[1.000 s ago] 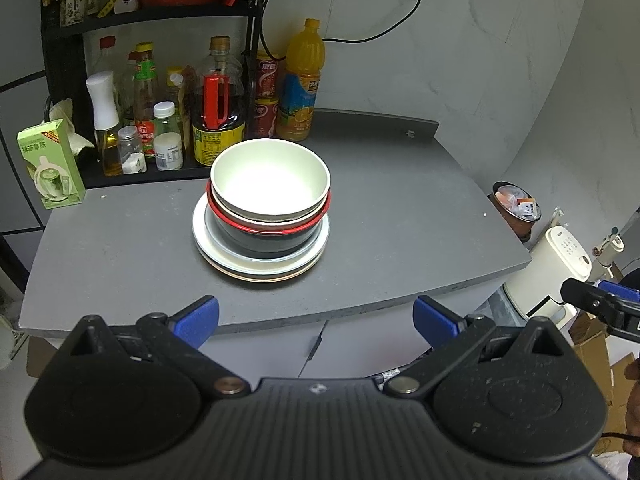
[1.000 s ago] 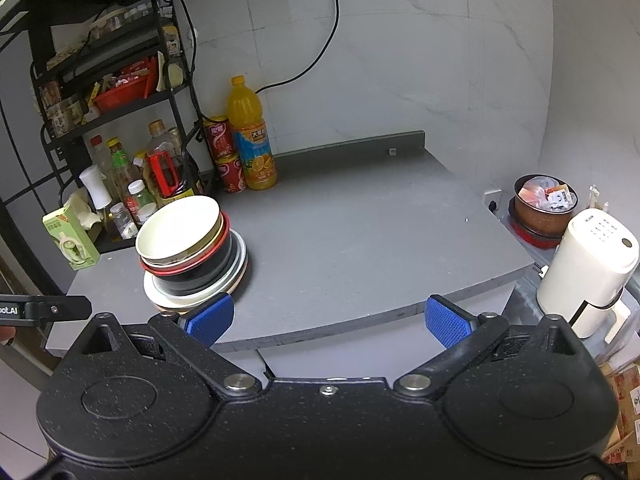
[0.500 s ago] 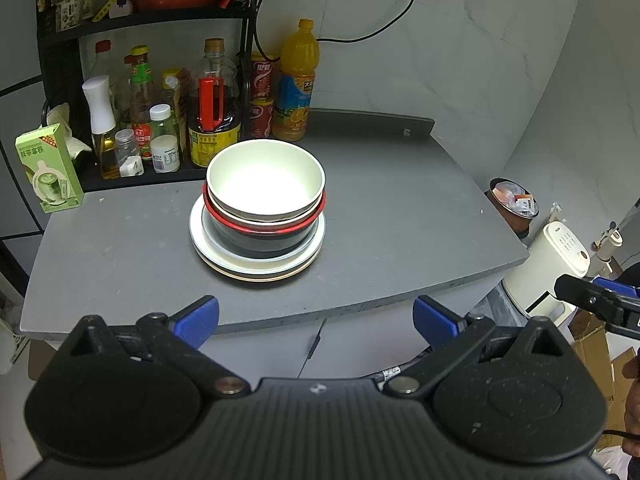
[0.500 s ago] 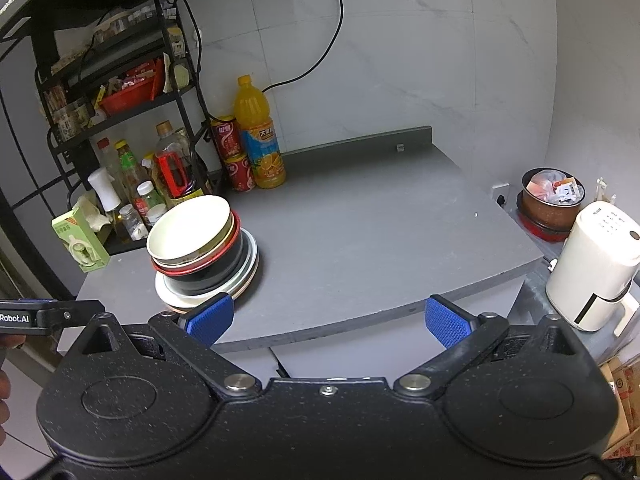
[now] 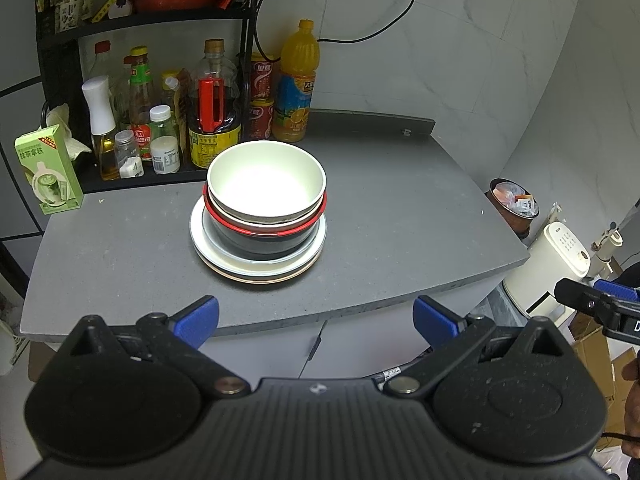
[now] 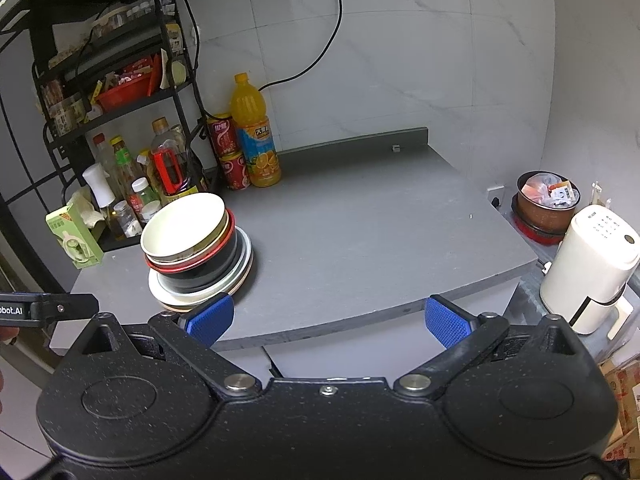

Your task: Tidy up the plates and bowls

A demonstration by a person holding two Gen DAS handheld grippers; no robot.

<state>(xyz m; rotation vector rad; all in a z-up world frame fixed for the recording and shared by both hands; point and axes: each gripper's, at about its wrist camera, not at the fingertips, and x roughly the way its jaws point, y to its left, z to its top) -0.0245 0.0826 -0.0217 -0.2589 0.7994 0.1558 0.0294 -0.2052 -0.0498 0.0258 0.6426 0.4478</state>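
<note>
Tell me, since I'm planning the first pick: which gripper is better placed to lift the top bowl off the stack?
Probably left. The left gripper faces the white bowl head-on, open; from the right gripper, also open, the stack sits off to its left.

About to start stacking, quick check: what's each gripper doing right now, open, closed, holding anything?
Left gripper: open, holding nothing, short of the counter edge.
Right gripper: open, holding nothing, also off the counter.

One stack of dishes stands upright at the frame's centre on the grey table (image 5: 400, 208). Pale plates (image 5: 258, 270) lie at the bottom, a black bowl (image 5: 256, 245) with a red rim sits on them, and a cream bowl (image 5: 266, 178) nests on top, empty.
</note>
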